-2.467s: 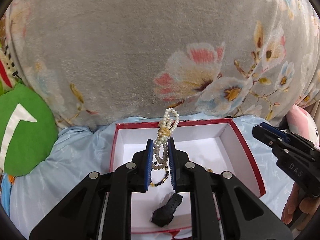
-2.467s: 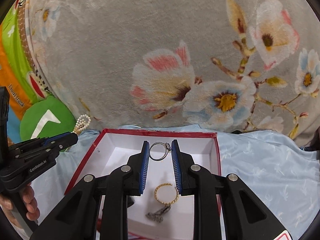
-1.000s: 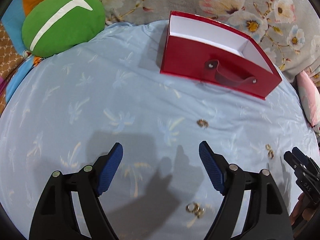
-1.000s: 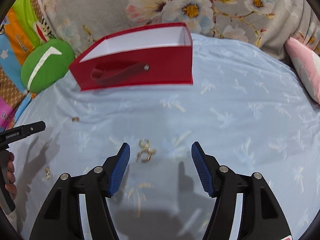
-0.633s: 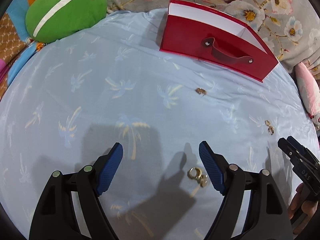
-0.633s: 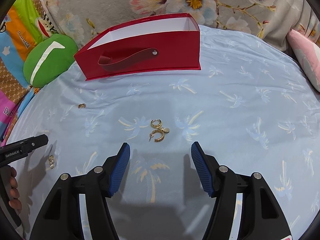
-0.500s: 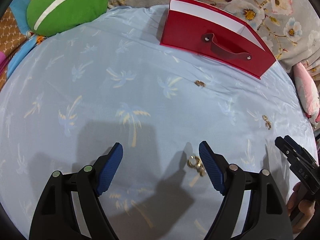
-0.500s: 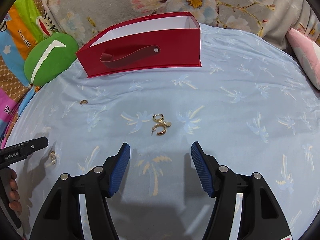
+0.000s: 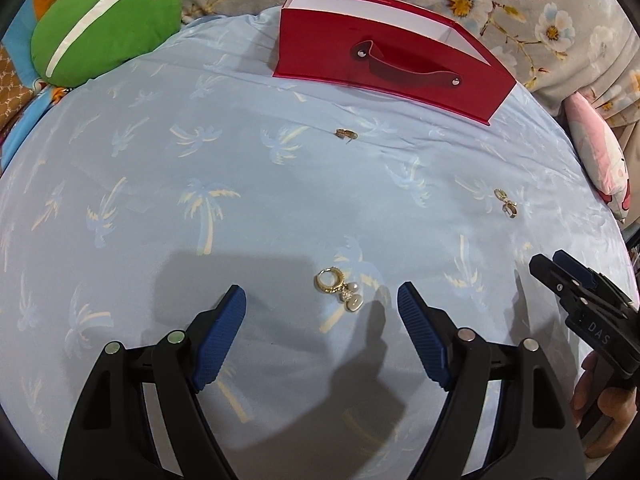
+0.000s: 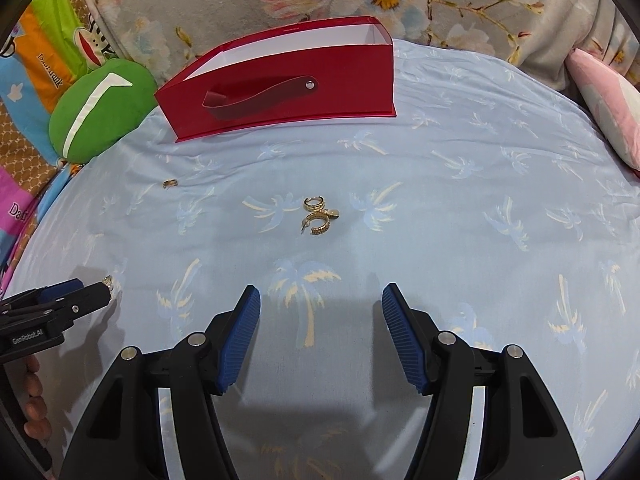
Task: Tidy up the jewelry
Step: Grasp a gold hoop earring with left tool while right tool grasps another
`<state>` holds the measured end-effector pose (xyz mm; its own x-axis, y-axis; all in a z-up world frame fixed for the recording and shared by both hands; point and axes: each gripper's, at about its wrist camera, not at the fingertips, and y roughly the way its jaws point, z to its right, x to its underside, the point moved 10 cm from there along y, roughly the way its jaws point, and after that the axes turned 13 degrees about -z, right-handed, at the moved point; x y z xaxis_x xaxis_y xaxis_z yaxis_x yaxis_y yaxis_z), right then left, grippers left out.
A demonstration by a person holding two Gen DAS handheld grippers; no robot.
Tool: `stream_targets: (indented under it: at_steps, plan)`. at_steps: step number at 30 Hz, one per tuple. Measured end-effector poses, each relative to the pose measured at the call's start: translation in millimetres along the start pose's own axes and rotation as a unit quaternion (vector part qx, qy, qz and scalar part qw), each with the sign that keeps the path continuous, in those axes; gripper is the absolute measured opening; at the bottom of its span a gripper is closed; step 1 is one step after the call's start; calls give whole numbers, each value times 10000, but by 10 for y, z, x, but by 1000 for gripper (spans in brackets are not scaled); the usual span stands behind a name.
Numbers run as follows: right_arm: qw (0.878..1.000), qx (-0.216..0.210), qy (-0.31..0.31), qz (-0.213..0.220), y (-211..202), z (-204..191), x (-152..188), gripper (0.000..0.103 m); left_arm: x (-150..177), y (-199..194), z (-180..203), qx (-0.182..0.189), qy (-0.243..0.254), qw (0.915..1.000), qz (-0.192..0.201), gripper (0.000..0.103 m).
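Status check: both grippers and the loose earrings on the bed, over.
Left gripper open over gold pearl-drop hoop earring. Right gripper open, short of gold hoop earring pair. Red open-top box beyond; nothing between.

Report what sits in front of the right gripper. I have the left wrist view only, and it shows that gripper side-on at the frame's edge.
Observer: The right gripper has its jaws wide apart, with nothing between them.
Operator: Give me its target.
Observer: A pair of gold earrings lies on the blue sheet straight ahead of it, beyond the tips of the jaws.
Operator: Describe the pair.
Observer: One closed hoop and one open C-shaped hoop, touching, with a small pale disc beside them.
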<state>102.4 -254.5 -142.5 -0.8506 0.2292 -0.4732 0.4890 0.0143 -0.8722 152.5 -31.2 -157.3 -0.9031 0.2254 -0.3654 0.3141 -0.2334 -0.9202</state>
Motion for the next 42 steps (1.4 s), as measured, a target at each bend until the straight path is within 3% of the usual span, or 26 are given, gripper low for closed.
stream_targets:
  at_steps: [4, 6, 9, 18, 33, 39, 42]
  plan:
    - [9999, -91, 93, -23, 1, 26, -21, 62, -32, 17, 52, -248, 119, 9996, 81, 57]
    - [9999, -99, 94, -11, -3, 32, -59, 62, -50, 17, 81, -240, 162, 9995, 105, 38]
    - [9999, -93, 77, 29, -3, 38, -150, 62, -78, 24, 103, -144, 135, 9997, 115, 20]
    - [9996, -249, 142, 23, 79, 27, -333, 62, -121, -6, 149, 554, -107, 9984, -14, 18]
    - [9993, -356, 96, -15, 254, -82, -591, 57, -325, -122, -29, 390, -315, 9985, 203, 18]
    - [9991, -415, 101, -83, 360, -79, -712, 48, -342, -99, -68, 356, -339, 9986, 190, 18]
    - [9991, -376, 8, -170, 434, -109, -730, 33, -346, -85, -77, 361, -341, 9986, 166, 18]
